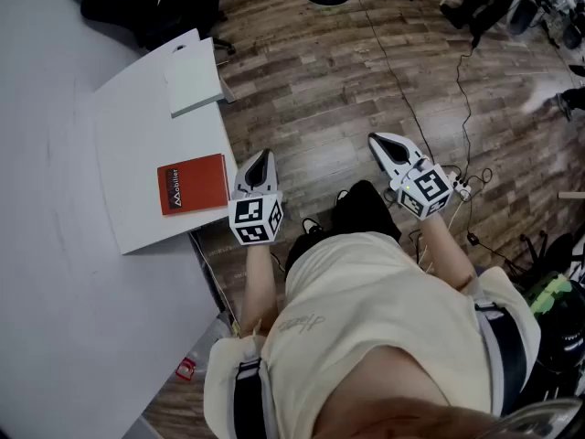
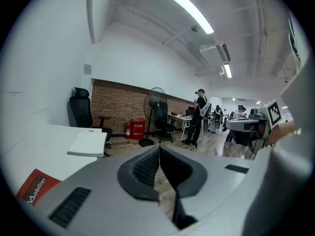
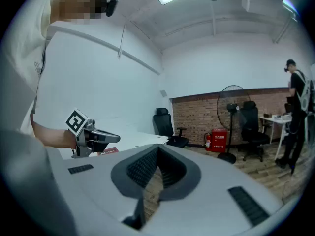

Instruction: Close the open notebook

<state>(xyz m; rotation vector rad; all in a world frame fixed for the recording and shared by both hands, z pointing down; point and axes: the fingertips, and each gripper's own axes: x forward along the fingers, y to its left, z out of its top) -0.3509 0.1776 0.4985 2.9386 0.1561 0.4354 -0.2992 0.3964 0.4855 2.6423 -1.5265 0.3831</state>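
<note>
A red notebook (image 1: 192, 184) lies closed on the white table (image 1: 137, 144), near its front right corner; it also shows at the lower left of the left gripper view (image 2: 37, 188). A white closed notebook (image 1: 194, 79) lies farther back on the table (image 2: 88, 144). My left gripper (image 1: 262, 155) hangs just off the table's right edge, beside the red notebook, its jaws shut on nothing (image 2: 159, 149). My right gripper (image 1: 377, 139) is held over the wooden floor well to the right, also shut and holding nothing (image 3: 157, 149).
A black office chair (image 2: 81, 109) stands behind the table. A floor fan (image 2: 157, 112) and a red fire extinguisher box (image 2: 137, 129) stand by the brick wall. Cables (image 1: 462, 108) trail over the floor at right. People stand at far desks (image 2: 199, 117).
</note>
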